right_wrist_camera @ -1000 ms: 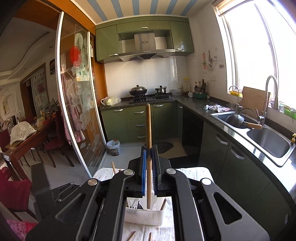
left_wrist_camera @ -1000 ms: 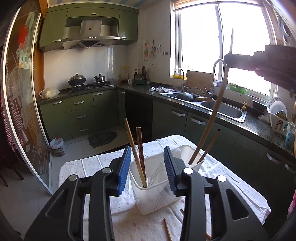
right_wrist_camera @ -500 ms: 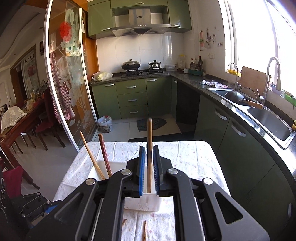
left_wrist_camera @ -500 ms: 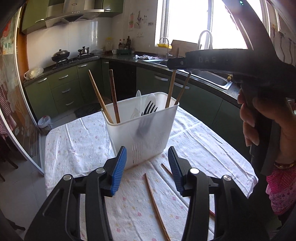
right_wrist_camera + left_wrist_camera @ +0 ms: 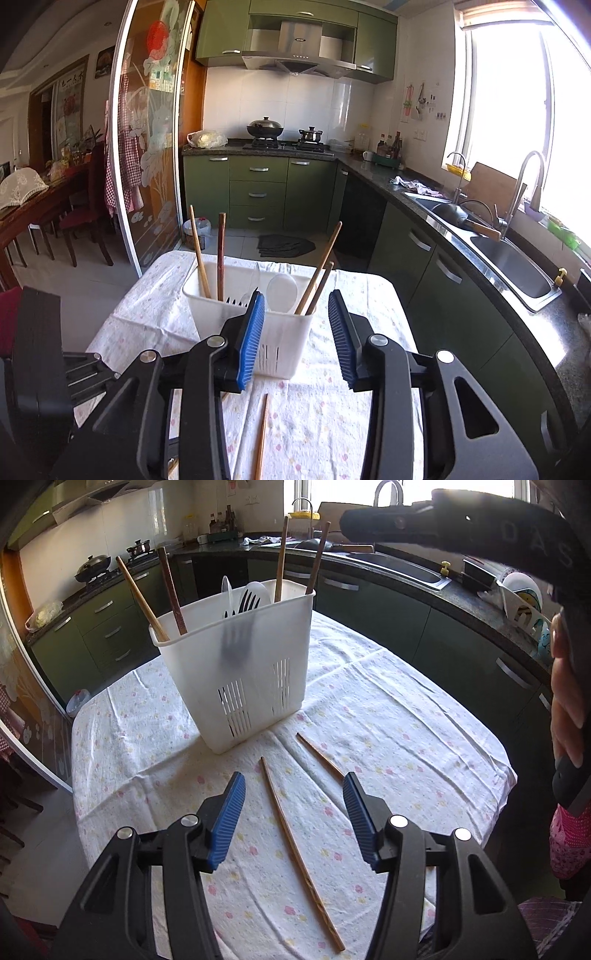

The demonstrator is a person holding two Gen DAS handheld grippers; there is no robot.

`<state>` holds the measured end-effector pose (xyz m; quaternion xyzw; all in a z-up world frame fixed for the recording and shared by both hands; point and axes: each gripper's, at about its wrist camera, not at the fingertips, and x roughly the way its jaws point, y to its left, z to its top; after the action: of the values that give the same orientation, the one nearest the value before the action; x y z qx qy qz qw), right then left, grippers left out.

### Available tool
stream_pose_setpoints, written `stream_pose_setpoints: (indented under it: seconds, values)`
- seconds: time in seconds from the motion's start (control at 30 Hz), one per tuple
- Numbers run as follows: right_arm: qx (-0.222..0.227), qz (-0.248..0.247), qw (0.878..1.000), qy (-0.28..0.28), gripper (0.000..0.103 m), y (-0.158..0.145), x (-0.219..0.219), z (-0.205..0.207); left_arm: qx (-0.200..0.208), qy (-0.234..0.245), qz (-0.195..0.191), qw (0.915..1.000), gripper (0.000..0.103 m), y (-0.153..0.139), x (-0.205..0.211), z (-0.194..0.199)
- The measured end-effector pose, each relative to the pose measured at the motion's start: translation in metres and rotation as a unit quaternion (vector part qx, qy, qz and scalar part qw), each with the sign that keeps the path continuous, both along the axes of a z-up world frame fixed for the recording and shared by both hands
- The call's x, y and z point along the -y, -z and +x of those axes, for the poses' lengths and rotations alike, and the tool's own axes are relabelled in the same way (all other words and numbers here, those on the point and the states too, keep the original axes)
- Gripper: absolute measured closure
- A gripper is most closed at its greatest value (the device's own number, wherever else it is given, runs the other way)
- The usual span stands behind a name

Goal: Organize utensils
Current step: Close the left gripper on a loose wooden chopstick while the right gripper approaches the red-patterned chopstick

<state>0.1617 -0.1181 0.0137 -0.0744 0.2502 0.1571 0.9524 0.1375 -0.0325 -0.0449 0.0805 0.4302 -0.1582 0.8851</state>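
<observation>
Both tools have just been opening, nothing between their jaws: left tool (image 5: 293, 816), right tool (image 5: 297, 338). The near chopstick (image 5: 295, 853) lies loose on the surface (image 5: 406, 720); thin, stiff, light, probably best pinched mid-length.

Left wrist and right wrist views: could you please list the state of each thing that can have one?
Left gripper: open, empty, jaws just been opening above the longer chopstick.
Right gripper: open, empty, jaws just been opening.
White utensil caddy: upright, holding four chopsticks, a black fork and white spoons.
Longer chopstick: lying flat on the tablecloth.
Shorter chopstick: lying flat beside it.
</observation>
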Motion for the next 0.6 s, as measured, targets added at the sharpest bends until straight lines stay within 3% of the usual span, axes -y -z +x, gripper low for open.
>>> stream_pose_setpoints:
  seconds: [0.2,0.6]
  values:
    - [-0.003,0.01,1.0,0.003,0.066,0.016,0.008,-0.023,0.001,-0.003,-0.001,1.0,0.05,-0.003,0.002,-0.006]
    - [-0.014,0.026,0.999,0.014,0.066,0.022,0.022,-0.022,0.014,0.002,0.003,0.9999,0.048,-0.011,0.007,-0.018]
